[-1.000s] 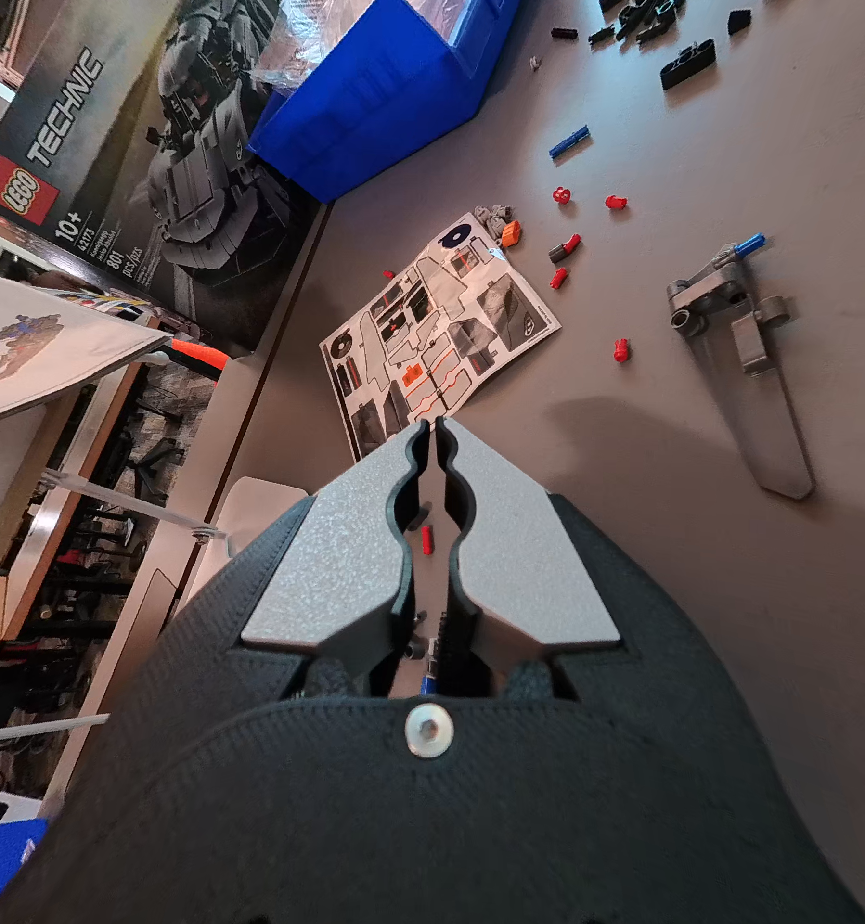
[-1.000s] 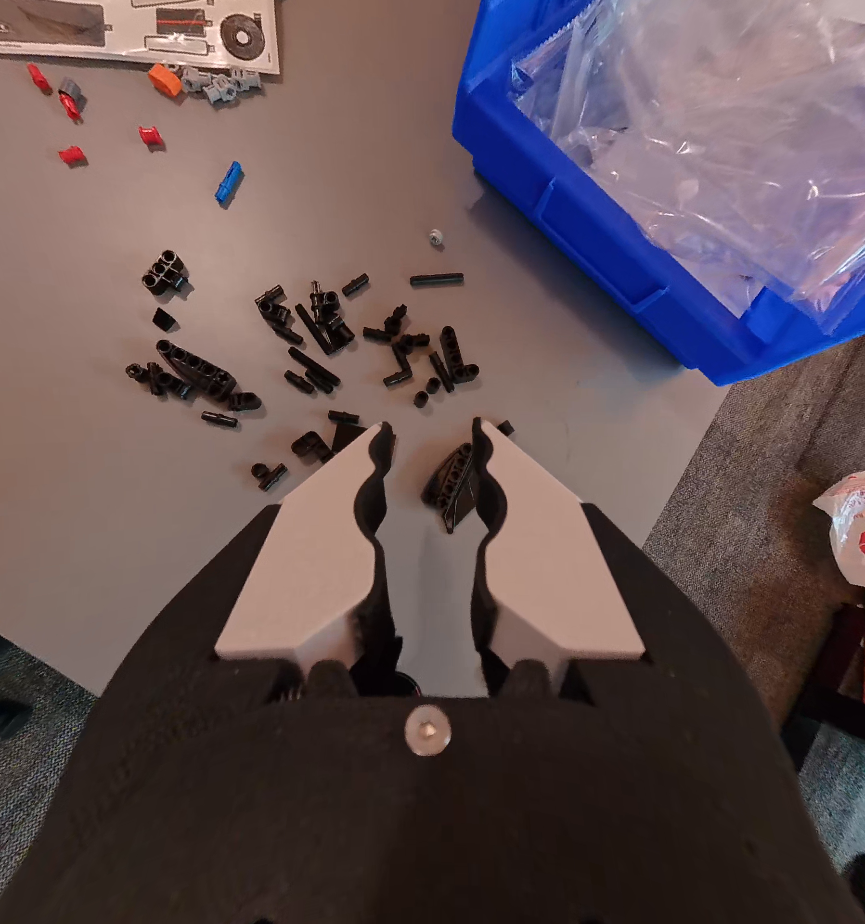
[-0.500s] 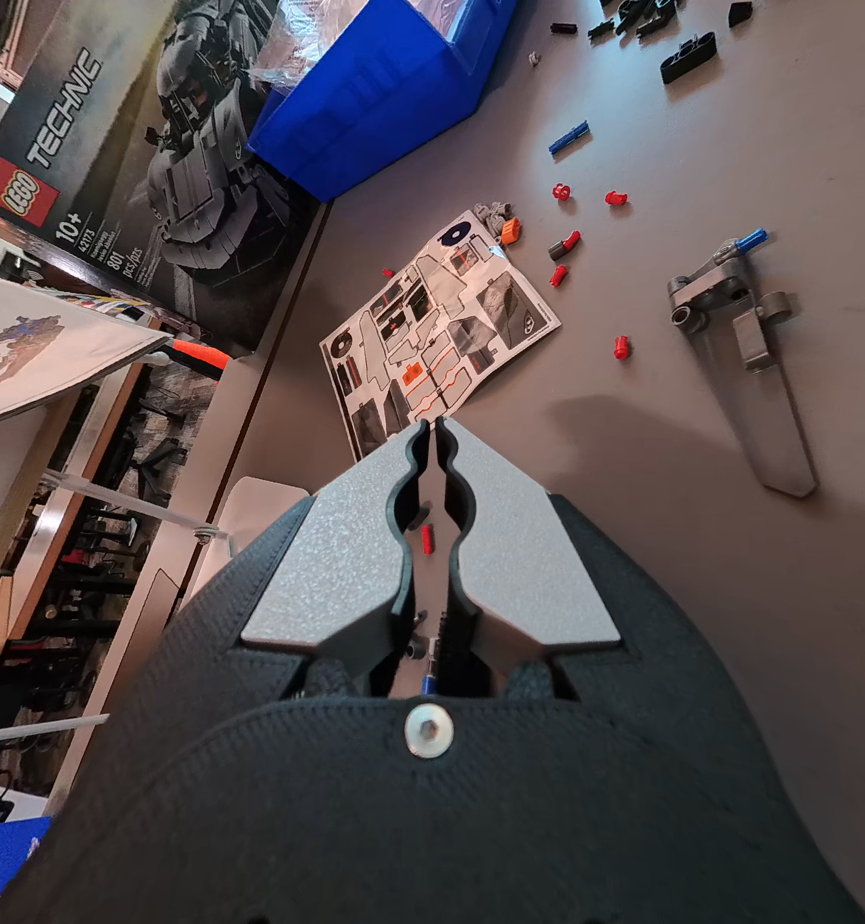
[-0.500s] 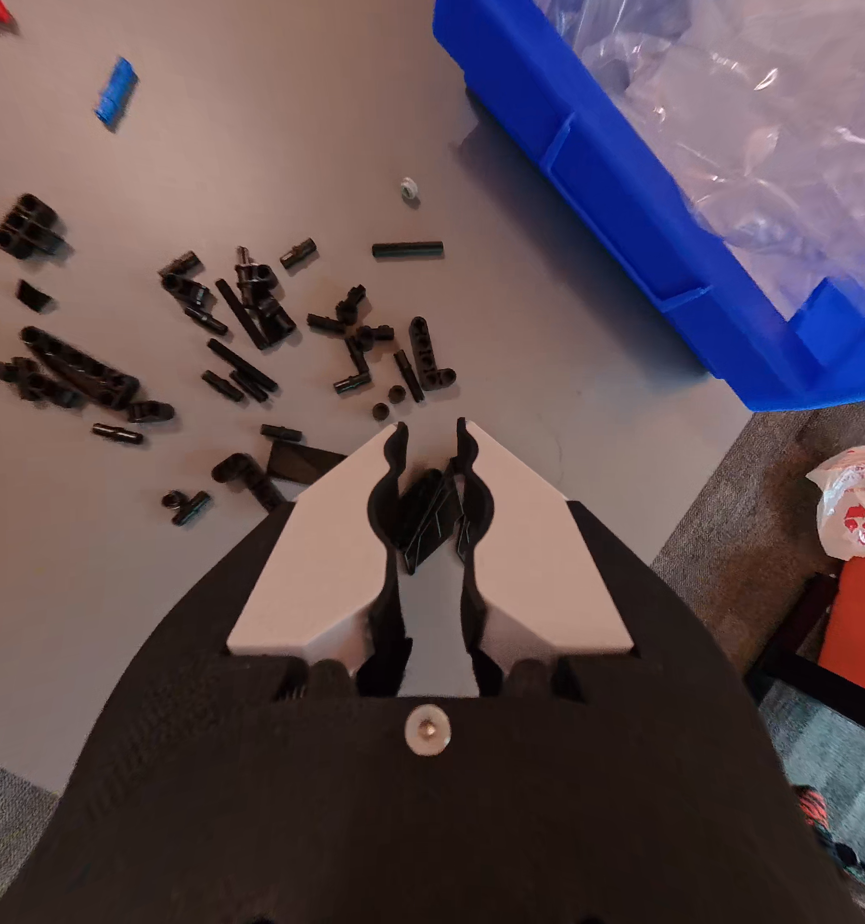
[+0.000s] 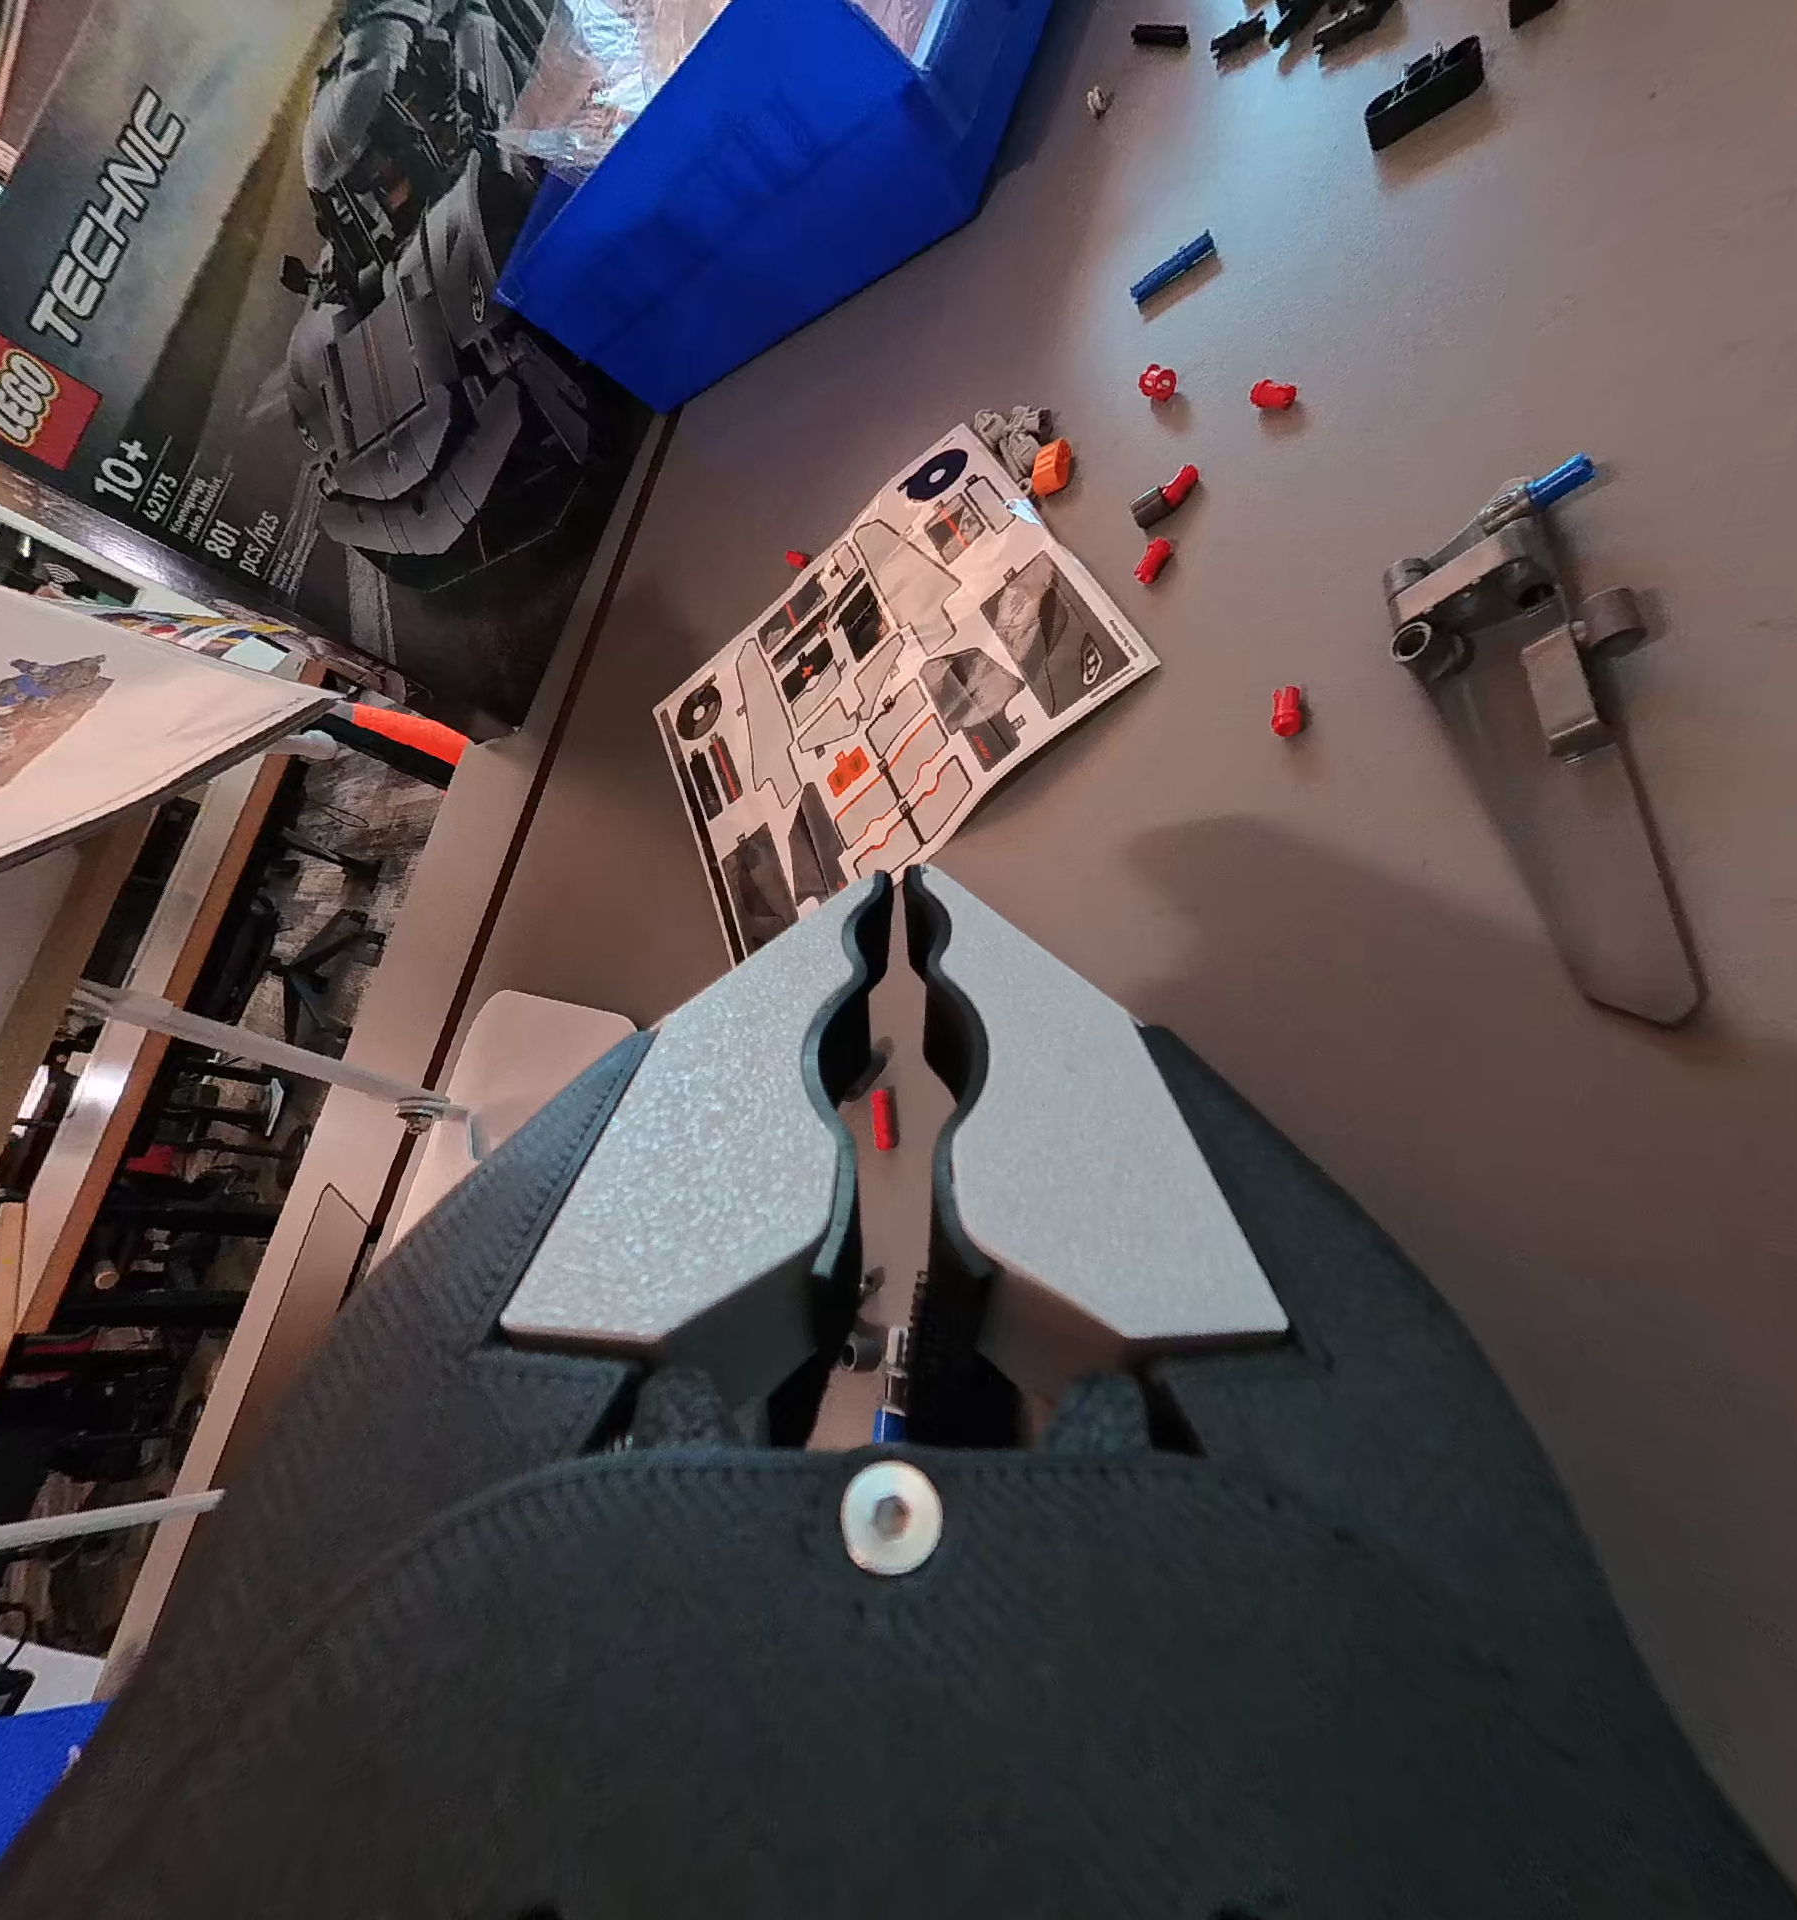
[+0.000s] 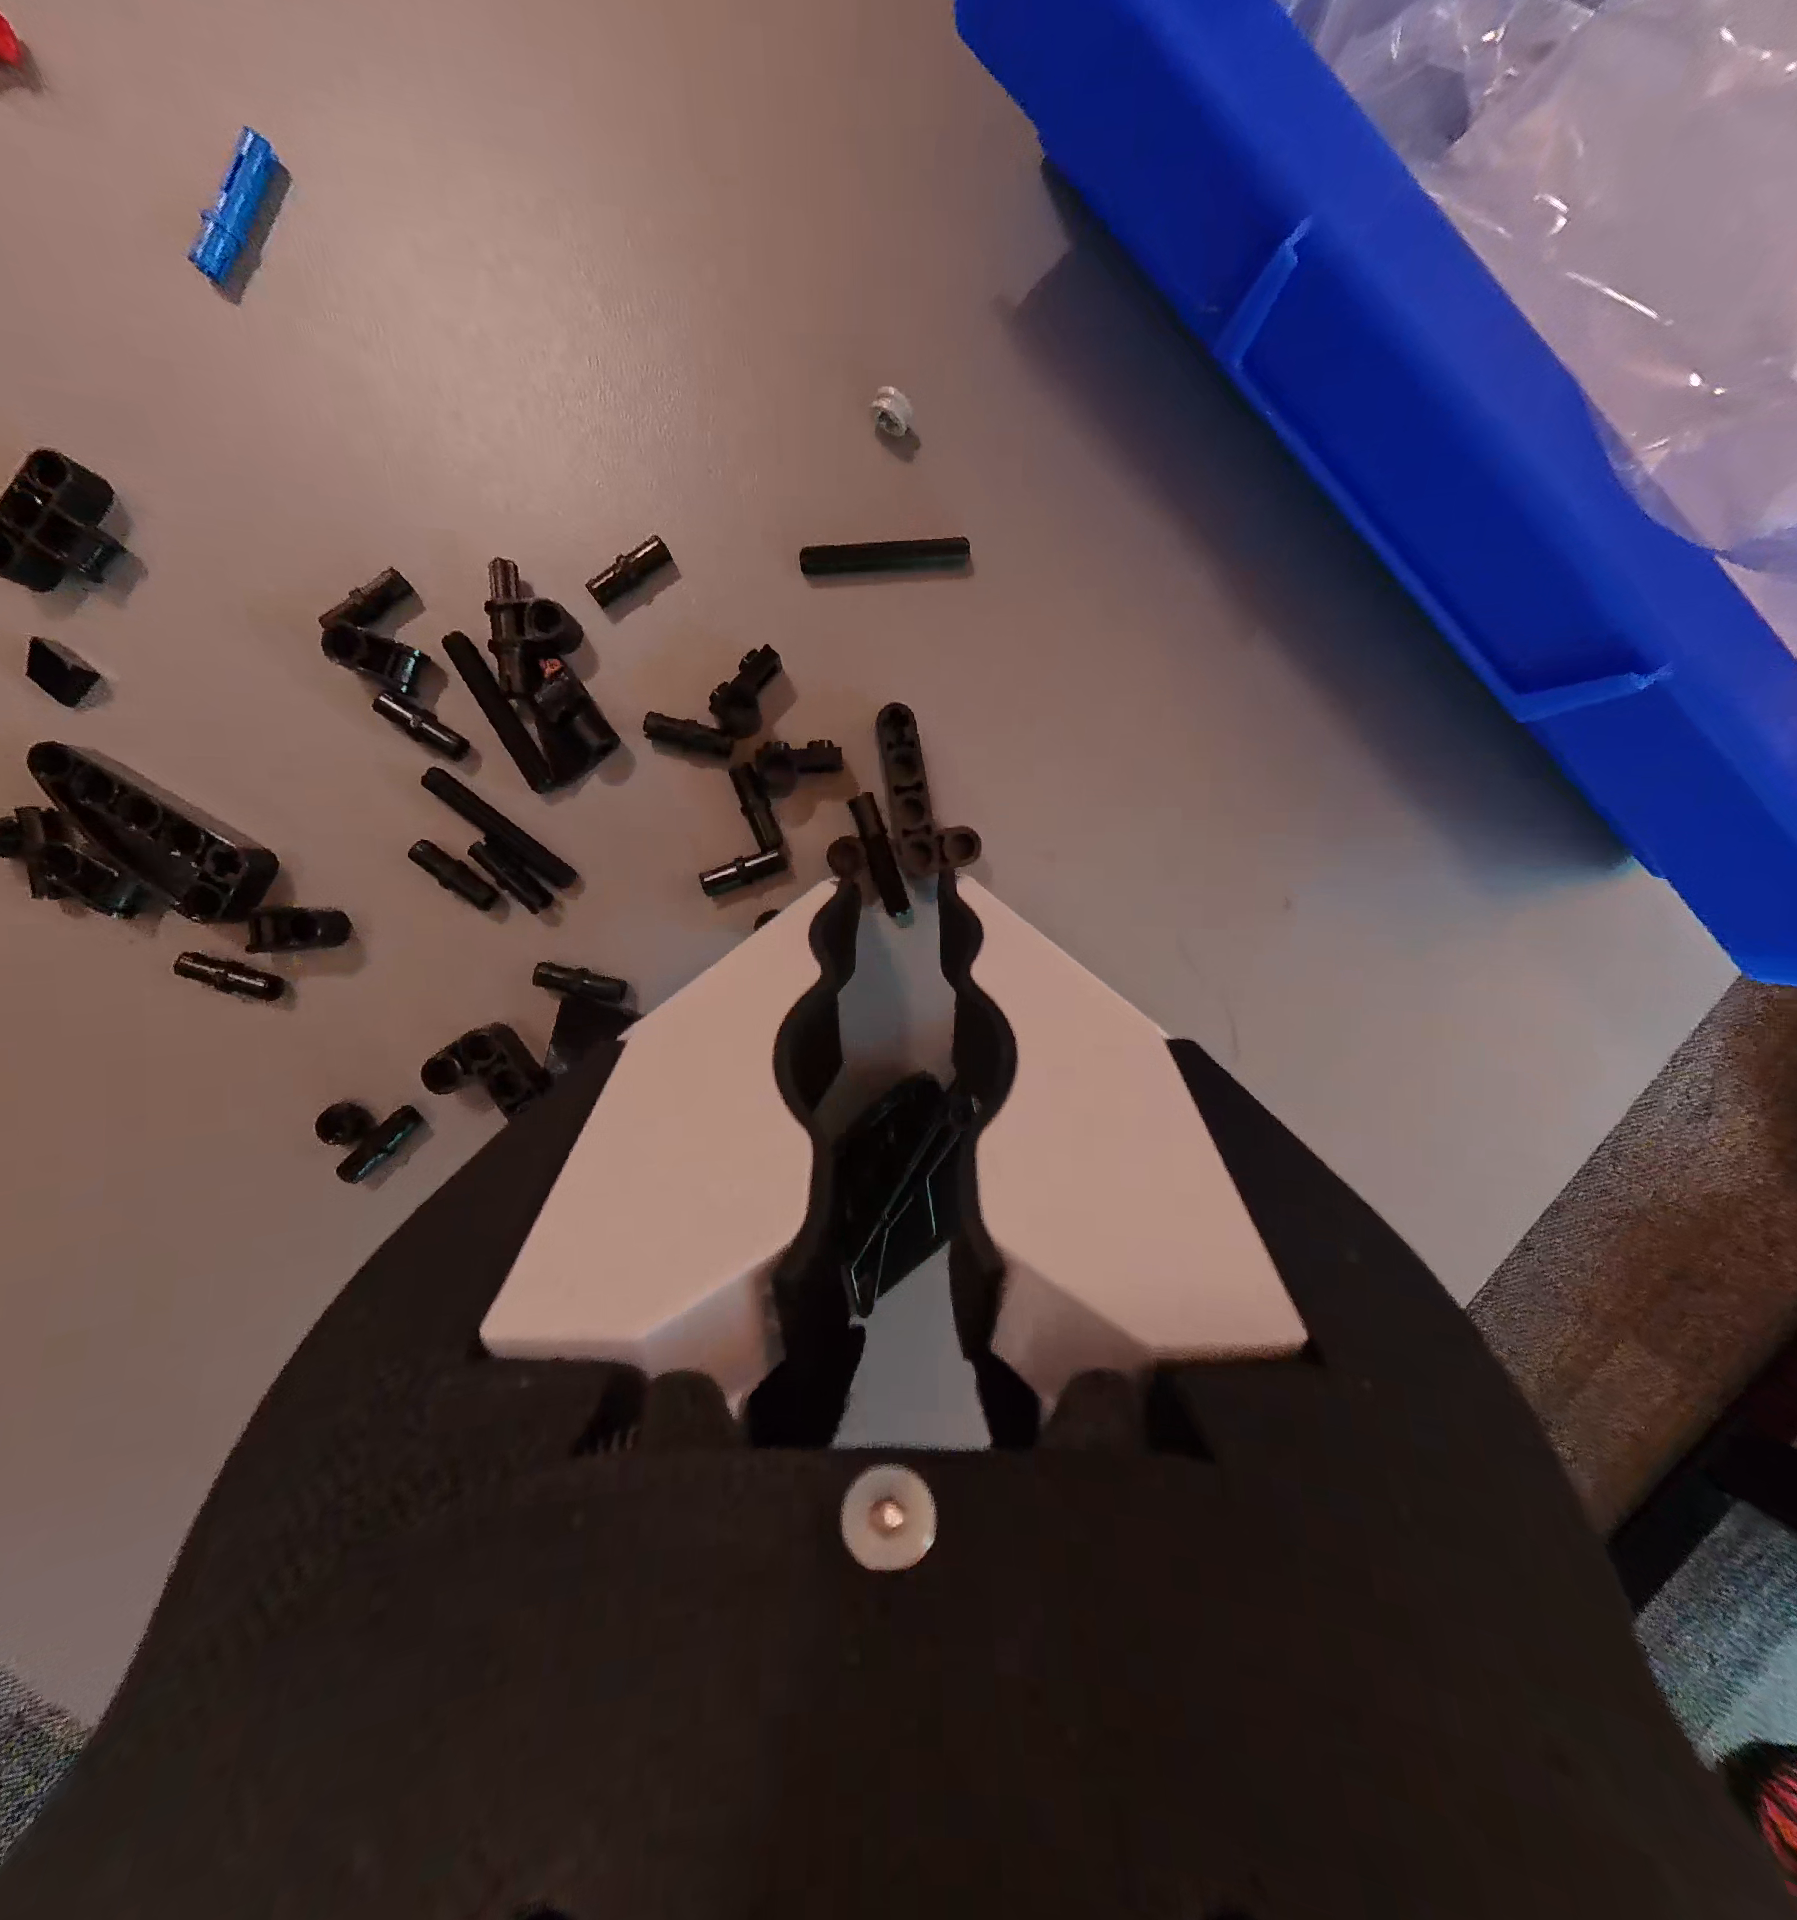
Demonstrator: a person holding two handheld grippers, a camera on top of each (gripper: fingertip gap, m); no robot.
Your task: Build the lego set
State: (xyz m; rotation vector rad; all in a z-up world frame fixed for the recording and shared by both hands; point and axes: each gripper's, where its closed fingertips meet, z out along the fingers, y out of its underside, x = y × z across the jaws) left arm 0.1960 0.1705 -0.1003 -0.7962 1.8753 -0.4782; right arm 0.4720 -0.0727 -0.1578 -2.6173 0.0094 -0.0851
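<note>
My right gripper (image 6: 896,891) is shut on a black angled panel piece (image 6: 899,1184), which sits tilted deep between the fingers. It hovers low over the near edge of a scatter of black pins and beams (image 6: 520,748) on the grey table (image 6: 561,312). My left gripper (image 5: 896,883) is shut and empty above the table. A red pin (image 5: 881,1120) on the table shows through the gap between its fingers. A grey partly built assembly (image 5: 1538,727) with a blue pin at its far end lies to the right of the left gripper.
A blue bin (image 6: 1445,416) holding clear plastic bags stands at the right, near the table edge. A sticker sheet (image 5: 904,686), several red pins (image 5: 1285,711), a blue pin (image 5: 1172,268) and the set's box (image 5: 250,312) lie beyond the left gripper.
My right gripper moved forward and lower over the black pieces and closed on the black panel piece, which now sits deeper between its fingers. The left gripper has not moved.
</note>
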